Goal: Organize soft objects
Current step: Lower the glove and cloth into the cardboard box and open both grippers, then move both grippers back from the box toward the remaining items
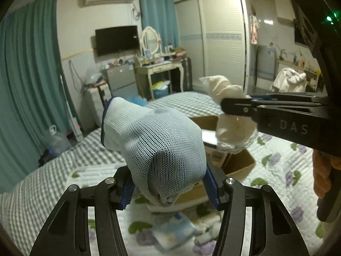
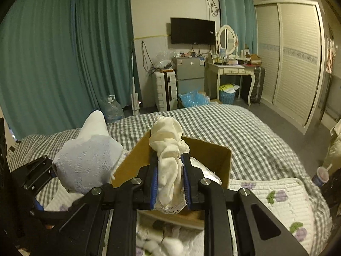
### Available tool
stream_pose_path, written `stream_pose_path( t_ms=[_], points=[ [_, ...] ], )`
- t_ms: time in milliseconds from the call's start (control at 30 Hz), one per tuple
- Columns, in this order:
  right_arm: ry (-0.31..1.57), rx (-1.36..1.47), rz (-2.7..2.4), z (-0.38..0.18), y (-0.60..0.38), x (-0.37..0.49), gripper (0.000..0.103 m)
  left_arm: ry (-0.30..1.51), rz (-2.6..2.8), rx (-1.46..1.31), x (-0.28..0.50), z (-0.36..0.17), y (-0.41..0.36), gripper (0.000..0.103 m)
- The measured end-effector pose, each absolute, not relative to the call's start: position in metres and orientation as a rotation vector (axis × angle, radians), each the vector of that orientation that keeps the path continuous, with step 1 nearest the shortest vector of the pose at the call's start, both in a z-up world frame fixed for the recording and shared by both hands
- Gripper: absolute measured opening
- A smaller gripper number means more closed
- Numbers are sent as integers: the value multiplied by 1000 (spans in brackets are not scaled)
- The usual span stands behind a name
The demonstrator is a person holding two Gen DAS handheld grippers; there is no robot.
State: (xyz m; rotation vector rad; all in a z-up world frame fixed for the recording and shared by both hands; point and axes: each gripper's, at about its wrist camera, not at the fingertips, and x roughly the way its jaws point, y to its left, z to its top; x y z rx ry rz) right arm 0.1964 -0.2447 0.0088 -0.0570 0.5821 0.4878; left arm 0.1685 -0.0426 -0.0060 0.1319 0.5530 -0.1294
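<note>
My left gripper (image 1: 168,188) is shut on a pale blue mesh sock (image 1: 162,140) with a dark blue cuff, held up above the bed. The sock also shows in the right wrist view (image 2: 85,166) at the left. My right gripper (image 2: 170,187) is shut on a cream lace-trimmed cloth (image 2: 168,155), held over an open cardboard box (image 2: 215,155). In the left wrist view the right gripper (image 1: 230,108) reaches in from the right with the cream cloth (image 1: 232,132) above the box (image 1: 238,166).
The box sits on a white floral quilt (image 2: 277,202) over a grey checked bedspread (image 2: 223,125). More soft white and blue items (image 1: 174,230) lie on the quilt below my left gripper. A dressing table (image 2: 232,70), wardrobe (image 2: 294,59) and teal curtains (image 2: 53,53) stand beyond the bed.
</note>
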Motion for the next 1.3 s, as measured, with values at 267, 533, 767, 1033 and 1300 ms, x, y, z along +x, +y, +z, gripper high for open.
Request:
stream_pose_path(
  t_ms=[267,533,767,1033,1300],
  points=[
    [709,-69,500,-56,-238,258,19,594,-128,172,207,-43,-49,55],
    [707,-37,482,-60,-248,270,36,582,-111,150,214,-48,-51,72],
    [639,-36,452,-30,-256,245,57,522,-65,147,196,-12,-46,85],
    [529,-37,391,46,-270,182,63,427,-66,126,133,58,-30,86],
    [457,-96,362,100,-283,88,78,343,-85,106,57,107,-19,96]
  ],
)
